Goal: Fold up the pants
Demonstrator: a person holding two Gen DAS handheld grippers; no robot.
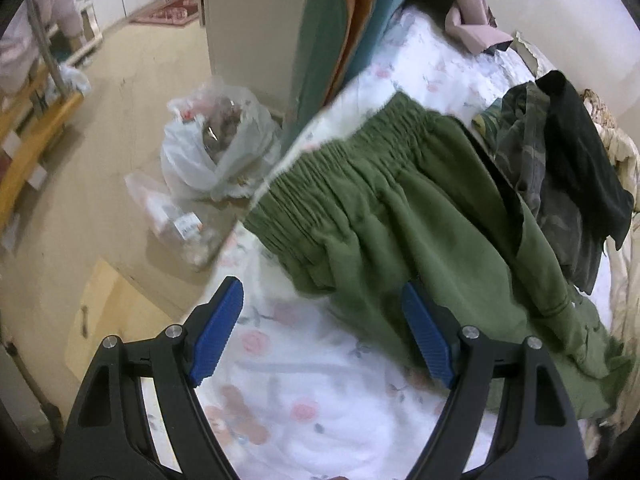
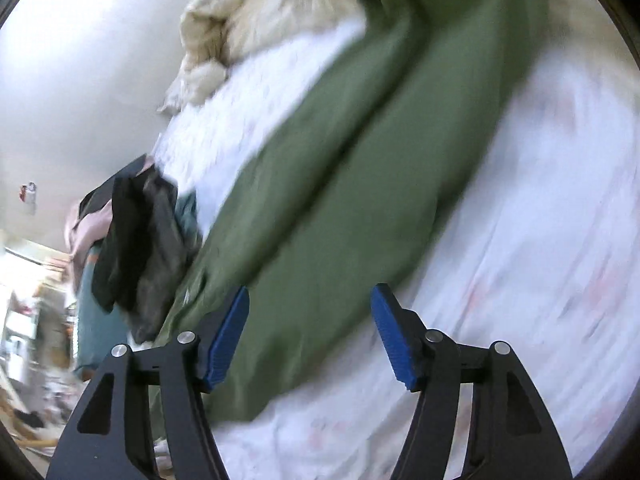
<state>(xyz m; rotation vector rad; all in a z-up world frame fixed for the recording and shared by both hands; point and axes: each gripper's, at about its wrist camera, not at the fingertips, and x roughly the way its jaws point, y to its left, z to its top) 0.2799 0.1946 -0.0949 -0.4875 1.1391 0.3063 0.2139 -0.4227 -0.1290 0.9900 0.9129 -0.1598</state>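
Green pants [image 1: 400, 216] spread on the bed [image 1: 304, 400], waistband at its left edge, both grippers released.

Left gripper [image 1: 324, 332] hovers empty near the waistband; right gripper [image 2: 310, 334] gapes over the legs. A shallow pinch may catch one layer, skewing the fold.

Setting: a lived-in bedroom at home. We noted a bed under a white floral-print sheet [image 1: 304, 400], a rumpled cream quilt [image 2: 256, 12] against the plain wall, a heap of dark worn clothes [image 1: 560, 168], tied white plastic bags [image 1: 212, 152] on the beige floor, and a red patterned rug [image 1: 172, 10].
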